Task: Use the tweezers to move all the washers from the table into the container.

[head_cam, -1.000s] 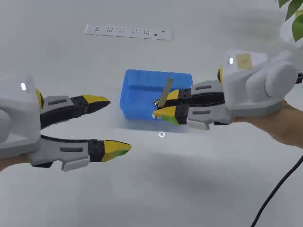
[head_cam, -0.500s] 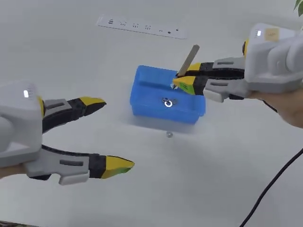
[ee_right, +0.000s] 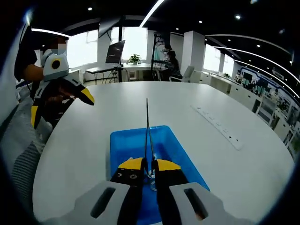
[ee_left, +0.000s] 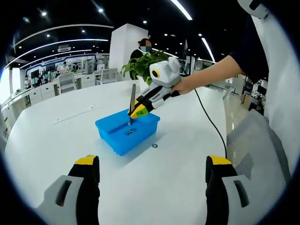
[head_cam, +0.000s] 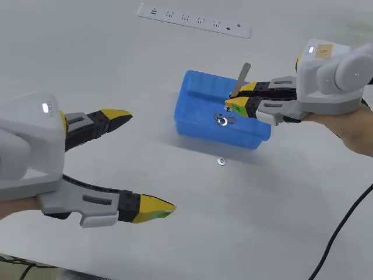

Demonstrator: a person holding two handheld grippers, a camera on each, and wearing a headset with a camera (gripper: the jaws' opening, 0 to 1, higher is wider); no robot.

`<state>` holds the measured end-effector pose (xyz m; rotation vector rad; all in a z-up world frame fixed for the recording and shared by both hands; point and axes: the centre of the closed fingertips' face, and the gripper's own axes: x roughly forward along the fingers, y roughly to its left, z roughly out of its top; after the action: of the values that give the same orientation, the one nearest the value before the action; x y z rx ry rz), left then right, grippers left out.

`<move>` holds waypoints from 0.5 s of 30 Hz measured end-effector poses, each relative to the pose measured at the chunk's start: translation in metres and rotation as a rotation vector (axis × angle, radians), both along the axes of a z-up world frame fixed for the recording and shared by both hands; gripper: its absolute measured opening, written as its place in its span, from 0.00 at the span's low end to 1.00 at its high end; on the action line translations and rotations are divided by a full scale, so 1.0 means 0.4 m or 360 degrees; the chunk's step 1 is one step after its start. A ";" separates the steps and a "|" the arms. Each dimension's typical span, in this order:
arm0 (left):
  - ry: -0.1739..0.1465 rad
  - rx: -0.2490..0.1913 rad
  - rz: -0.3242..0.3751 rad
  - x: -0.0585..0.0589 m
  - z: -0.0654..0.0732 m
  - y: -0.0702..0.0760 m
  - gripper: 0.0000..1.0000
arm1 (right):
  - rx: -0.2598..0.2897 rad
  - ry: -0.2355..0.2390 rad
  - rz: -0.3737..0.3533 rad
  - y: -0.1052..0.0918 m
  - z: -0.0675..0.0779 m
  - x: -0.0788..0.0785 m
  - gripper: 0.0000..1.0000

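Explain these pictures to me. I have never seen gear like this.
There is no robot here. A person holds a two-jaw gripper in each hand. The wide picture comes from a camera in a headset, looking down at the white table. Each round picture comes from a camera riding on one gripper, looking along its jaws.

The left gripper is open and holds nothing. The right gripper is shut on metal tweezers above a blue container with a few washers inside. One loose washer lies on the table beside the container. A power strip lies farther back.
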<state>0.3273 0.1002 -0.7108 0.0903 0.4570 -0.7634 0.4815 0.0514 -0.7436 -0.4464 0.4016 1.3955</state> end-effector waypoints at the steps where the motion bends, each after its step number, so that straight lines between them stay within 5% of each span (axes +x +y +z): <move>1: 0.0003 0.0002 0.0003 -0.001 -0.001 0.001 0.99 | -0.0010 0.0000 0.0001 0.000 -0.007 0.003 0.09; 15: 0.0039 0.0009 0.0033 -0.009 -0.008 0.013 0.99 | -0.0060 0.0044 -0.0016 -0.012 -0.047 0.005 0.09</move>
<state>0.3236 0.1053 -0.7141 0.0813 0.4829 -0.7436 0.4833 0.0466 -0.7623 -0.4558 0.4528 1.3877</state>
